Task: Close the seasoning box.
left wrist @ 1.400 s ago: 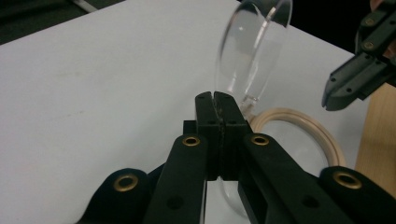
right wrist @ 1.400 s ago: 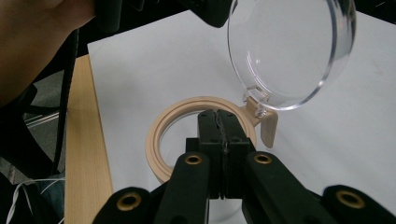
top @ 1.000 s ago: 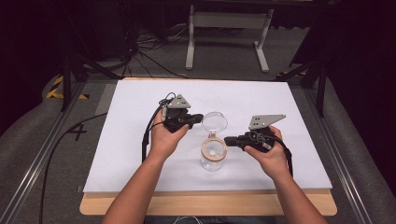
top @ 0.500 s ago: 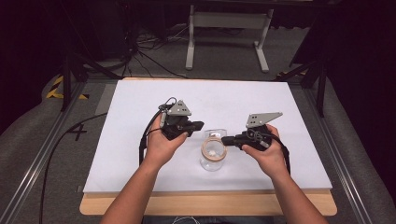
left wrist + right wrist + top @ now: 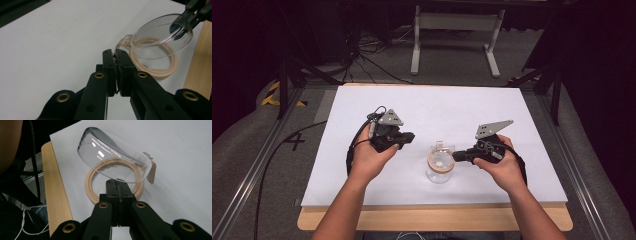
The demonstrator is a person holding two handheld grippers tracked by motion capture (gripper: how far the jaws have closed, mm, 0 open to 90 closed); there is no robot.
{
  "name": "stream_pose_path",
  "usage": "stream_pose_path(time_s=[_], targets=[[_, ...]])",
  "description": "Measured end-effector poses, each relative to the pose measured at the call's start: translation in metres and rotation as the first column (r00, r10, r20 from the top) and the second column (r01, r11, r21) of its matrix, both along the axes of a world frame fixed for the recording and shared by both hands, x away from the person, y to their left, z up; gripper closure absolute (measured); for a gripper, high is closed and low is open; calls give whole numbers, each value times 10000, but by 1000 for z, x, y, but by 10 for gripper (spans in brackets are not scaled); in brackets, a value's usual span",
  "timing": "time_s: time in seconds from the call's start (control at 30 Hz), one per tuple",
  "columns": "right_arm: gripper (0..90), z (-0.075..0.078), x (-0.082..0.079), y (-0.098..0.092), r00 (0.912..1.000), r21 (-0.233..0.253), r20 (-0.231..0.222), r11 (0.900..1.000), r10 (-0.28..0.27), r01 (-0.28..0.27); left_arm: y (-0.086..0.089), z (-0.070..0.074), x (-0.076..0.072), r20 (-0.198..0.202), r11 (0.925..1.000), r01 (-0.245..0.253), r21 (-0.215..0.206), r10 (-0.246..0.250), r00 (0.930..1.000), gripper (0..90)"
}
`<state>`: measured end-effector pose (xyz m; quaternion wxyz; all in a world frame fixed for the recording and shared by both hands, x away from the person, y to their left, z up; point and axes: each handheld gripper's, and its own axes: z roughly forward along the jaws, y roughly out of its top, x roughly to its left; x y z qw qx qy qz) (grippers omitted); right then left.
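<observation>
A small clear jar (image 5: pixel 440 172) with a beige ring collar (image 5: pixel 91 186) stands on the white sheet near the front middle. Its clear domed lid (image 5: pixel 112 157) is hinged at a beige tab (image 5: pixel 152 172) and hangs tilted above the ring. My right gripper (image 5: pixel 455 156) is shut on the lid's front edge, and its tips (image 5: pixel 116 182) meet on that rim. In the left gripper view the lid (image 5: pixel 160 37) shows with the right gripper (image 5: pixel 186 18) pinching its far side. My left gripper (image 5: pixel 409 136) is shut with nothing in it (image 5: pixel 115 53), a short way left of the jar.
The white sheet (image 5: pixel 437 105) covers most of a wooden table whose bare front edge (image 5: pixel 437 220) runs along the near side. Behind the table stand a grey metal frame (image 5: pixel 457 30) and loose cables on the floor.
The clear lid, flipped back open a second ago, has swung down over the beige ring in my right gripper. My left gripper has drawn back a little to the left.
</observation>
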<state>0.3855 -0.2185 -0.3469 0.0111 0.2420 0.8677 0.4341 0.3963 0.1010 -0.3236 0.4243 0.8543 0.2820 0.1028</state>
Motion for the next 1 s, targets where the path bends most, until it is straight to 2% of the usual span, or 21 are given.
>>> stream_pose_path(time_s=[0.03,0.07,0.13,0.27,0.3,0.53,0.57,0.8,1.0], targets=[[900,0,0,0,10000,0,0,10000,0,0,0,0,0,0,10000,0,0,0,10000,866],[900,0,-1,0,9999,-114,-110,9999,53,-54,5,-1,1,-152,9997,-81,250,85,9998,861],[900,0,-2,0,9997,-281,-234,9996,68,-74,6,-2,2,-247,9995,-107,283,114,9996,858],[900,-1,-3,1,9994,-559,-322,9983,120,-138,9,-5,5,-522,9973,-114,719,152,9985,852],[900,-2,-3,2,9992,-670,-376,9976,161,-186,9,-6,5,-583,9973,-137,722,179,9981,850],[900,-2,-7,5,9992,-1253,-371,9919,143,-188,10,-15,12,-914,9907,-233,1343,358,9952,850],[900,-2,-8,5,9991,-1314,-406,9911,151,-203,11,-17,13,-927,9914,-266,1283,387,9949,851],[900,-2,-9,8,9979,-1593,-589,9866,257,-348,15,-22,19,-1335,9872,-238,1577,452,9900,842],[900,-3,-11,10,9974,-1954,-654,9798,290,-413,16,-25,20,-1346,9878,-276,1536,486,9897,849]])
